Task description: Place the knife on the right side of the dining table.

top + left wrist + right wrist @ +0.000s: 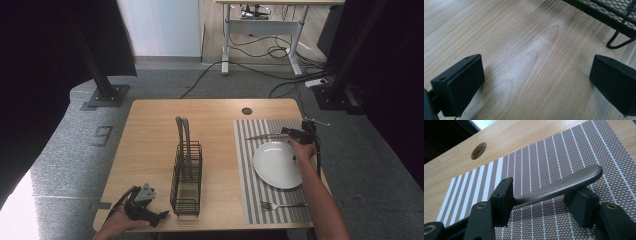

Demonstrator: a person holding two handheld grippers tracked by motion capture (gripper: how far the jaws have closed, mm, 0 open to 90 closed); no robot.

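Observation:
A grey metal knife (264, 136) lies on the striped placemat (246, 170) beyond the white plate (277, 164). Its handle (564, 186) runs slantwise between the jaws of my right gripper (544, 191), which stand apart around it; I see no pad pressing on it. My right gripper (296, 134) sits low over the mat at the knife's handle end. Near the table's front left corner, my left gripper (150, 214) rests in a hand, and its jaws (536, 82) are wide apart over bare wood with nothing between them.
A black wire basket (187, 172) with two tall handles stands mid-table; its foot (617, 43) is close beyond the left jaws. A fork (282, 205) lies on the mat in front of the plate. A round cable hole (247, 110) is at the table's far edge.

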